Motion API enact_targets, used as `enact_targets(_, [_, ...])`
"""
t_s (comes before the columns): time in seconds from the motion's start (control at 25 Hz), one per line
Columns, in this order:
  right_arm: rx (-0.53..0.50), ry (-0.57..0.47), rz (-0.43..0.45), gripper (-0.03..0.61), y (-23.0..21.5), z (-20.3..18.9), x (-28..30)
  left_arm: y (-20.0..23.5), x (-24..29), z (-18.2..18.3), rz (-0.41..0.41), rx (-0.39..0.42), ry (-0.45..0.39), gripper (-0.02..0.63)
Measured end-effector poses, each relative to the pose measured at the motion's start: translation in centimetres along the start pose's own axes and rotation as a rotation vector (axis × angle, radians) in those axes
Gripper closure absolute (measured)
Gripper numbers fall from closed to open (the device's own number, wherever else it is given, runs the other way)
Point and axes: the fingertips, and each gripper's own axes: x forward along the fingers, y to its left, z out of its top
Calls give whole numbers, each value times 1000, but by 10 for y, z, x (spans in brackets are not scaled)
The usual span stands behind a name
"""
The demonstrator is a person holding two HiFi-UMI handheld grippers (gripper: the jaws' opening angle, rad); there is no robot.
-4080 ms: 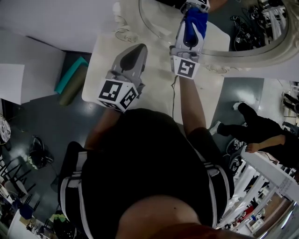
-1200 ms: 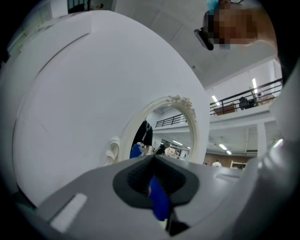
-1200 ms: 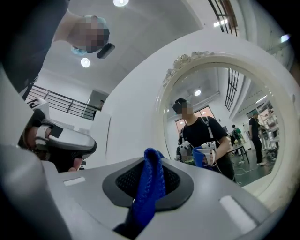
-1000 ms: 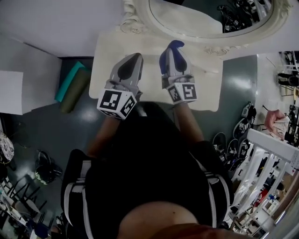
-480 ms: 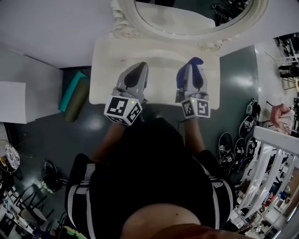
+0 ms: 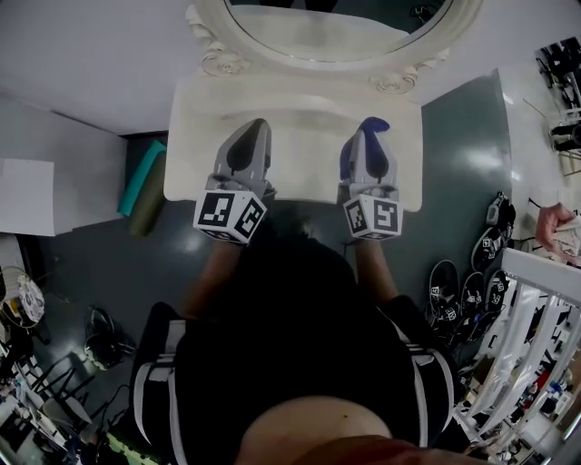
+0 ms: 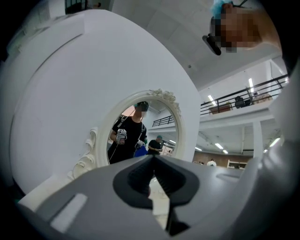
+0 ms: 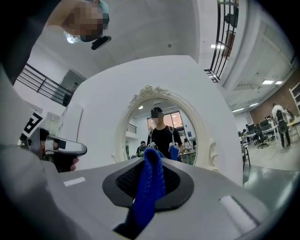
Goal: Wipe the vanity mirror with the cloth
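Blue cloth (image 8: 149,187) is sitting clamped in the right gripper (image 6: 370,124) jaws, away from the vanity mirror (image 6: 336,23), so no wiping is happening; left gripper (image 6: 257,125) jaws are resting together, empty.

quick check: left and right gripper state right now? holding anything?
Left gripper: closed, nothing between its jaws.
Right gripper: closed on the blue cloth.

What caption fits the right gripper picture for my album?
Right gripper shut on a blue knitted cloth, facing the oval white-framed vanity mirror.
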Motion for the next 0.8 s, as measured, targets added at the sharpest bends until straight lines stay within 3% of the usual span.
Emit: enact_targets(0.8, [43,23,22,540,-14,-11,-11,-25,5,-14,1,14,32,602])
